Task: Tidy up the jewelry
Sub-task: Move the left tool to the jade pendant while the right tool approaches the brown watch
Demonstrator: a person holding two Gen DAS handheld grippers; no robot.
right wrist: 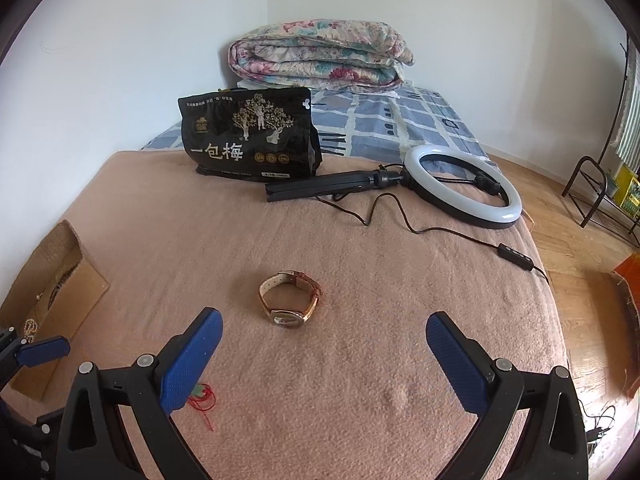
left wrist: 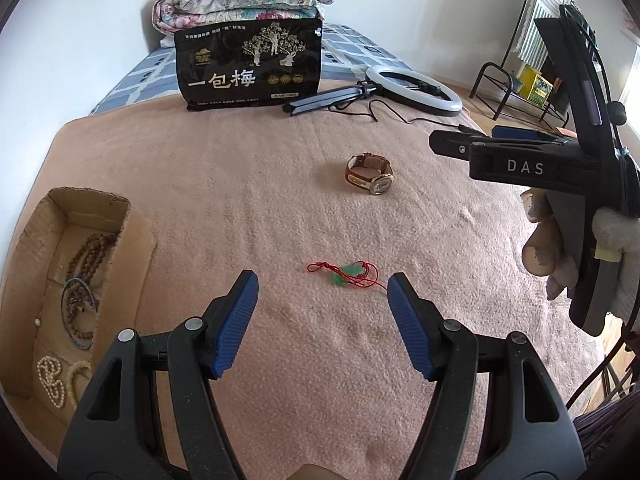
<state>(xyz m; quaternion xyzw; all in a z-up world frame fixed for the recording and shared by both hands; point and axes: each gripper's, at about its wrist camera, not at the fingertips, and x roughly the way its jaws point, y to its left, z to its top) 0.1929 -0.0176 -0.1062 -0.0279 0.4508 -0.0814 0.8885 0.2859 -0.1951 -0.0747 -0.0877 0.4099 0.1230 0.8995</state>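
A green pendant on a red cord [left wrist: 349, 275] lies on the pink blanket, just beyond my open left gripper [left wrist: 323, 286] and between its blue fingertips' line. Farther off rests a brown-strapped wristwatch [left wrist: 370, 176]. The right wrist view shows the same wristwatch [right wrist: 291, 300] ahead of my open right gripper [right wrist: 325, 328], nothing between its fingers. The red cord [right wrist: 203, 400] peeks out beside its left pad. At the left, a cardboard box [left wrist: 38, 216] holds bead strands, a thin bangle and pearl strings. The right gripper [left wrist: 476, 146] appears at the right of the left wrist view.
A black snack bag [left wrist: 249, 65] stands at the back beside a ring light with folded tripod [left wrist: 414, 88] and its cable. A folded floral quilt [right wrist: 320, 54] lies behind. The bed edge drops to a wooden floor [right wrist: 584, 264] at the right, with a metal rack.
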